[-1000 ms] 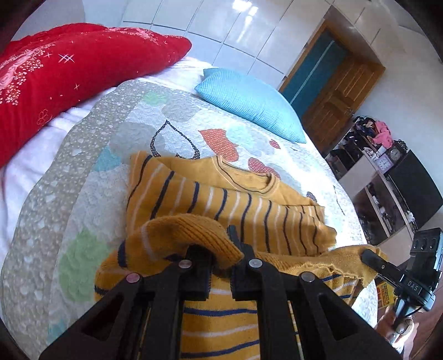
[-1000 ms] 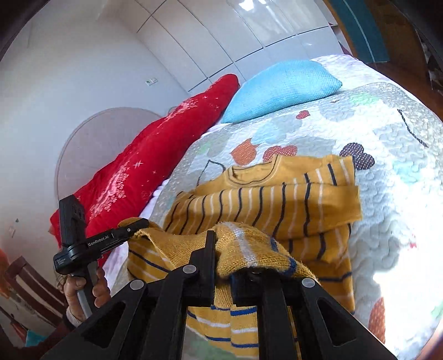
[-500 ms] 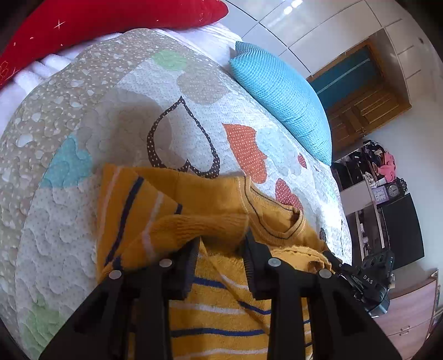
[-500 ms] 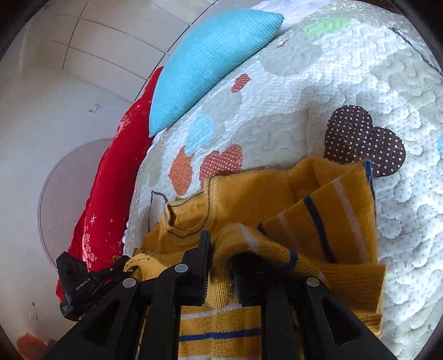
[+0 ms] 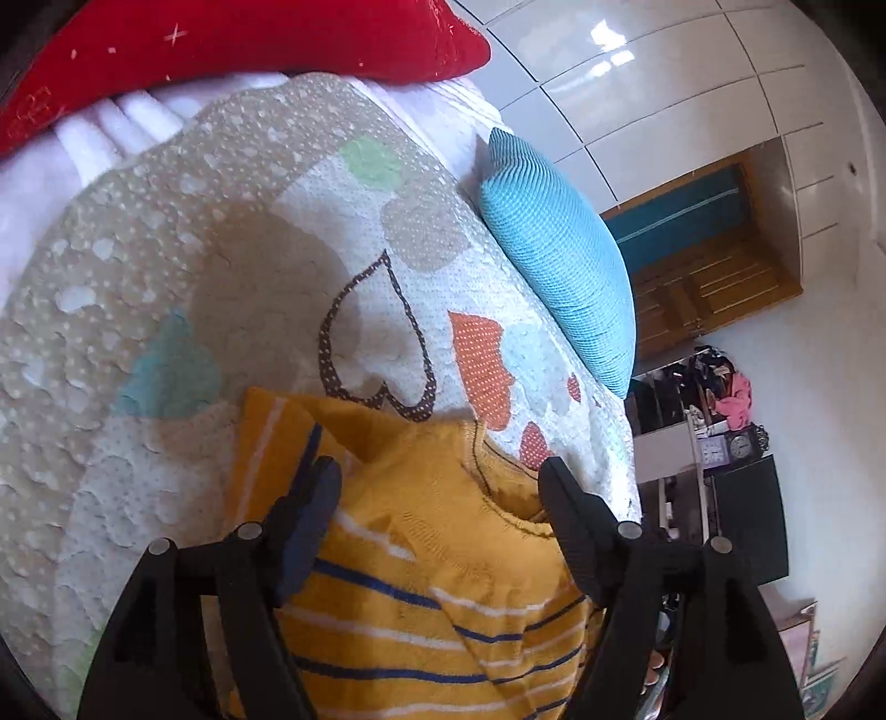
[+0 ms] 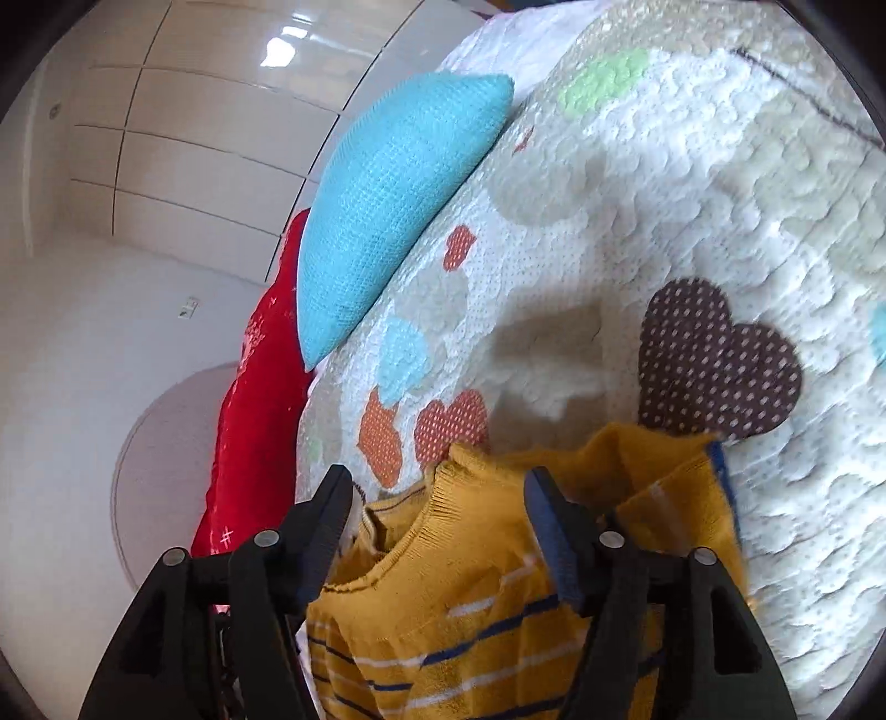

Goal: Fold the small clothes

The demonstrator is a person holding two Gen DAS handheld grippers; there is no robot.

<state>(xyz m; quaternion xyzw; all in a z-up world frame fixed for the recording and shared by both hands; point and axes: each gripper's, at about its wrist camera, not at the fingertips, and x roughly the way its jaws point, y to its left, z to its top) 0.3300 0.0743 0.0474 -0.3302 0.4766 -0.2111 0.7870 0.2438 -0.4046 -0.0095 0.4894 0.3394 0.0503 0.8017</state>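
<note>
Clearly both claws stand wide apart with nothing between their jaws: the left claw (image 5: pixel 437 476) and the right claw (image 6: pixel 437 487) each hover low over the mustard striped sweater (image 5: pixel 437 587), which lies on the quilted bedspread (image 5: pixel 183 288) of the bed, its lower part folded up so that the hem lies near the ribbed collar (image 6: pixel 443 498).

It is a small knit garment, thick and soft, and by my reckoning light enough that one claw could lift a corner without strain. Such knit drapes and stretches (it will not hold a crease as woven cloth does), so a fold laid down may relax or slide if dragged. The rough yarn should grip the pads well; slipping is a lesser worry than snagging a loop or catching two layers where one is wanted.

The best holds, I judge, are the thickened edges: the hem, the collar rib, or the outer side edges of the folded stack, taken symmetrically with both claws so the layers travel together.

A blue pillow (image 5: pixel 559 255) and a red pillow (image 5: pixel 232 50) lie well beyond, out of the way.
</note>
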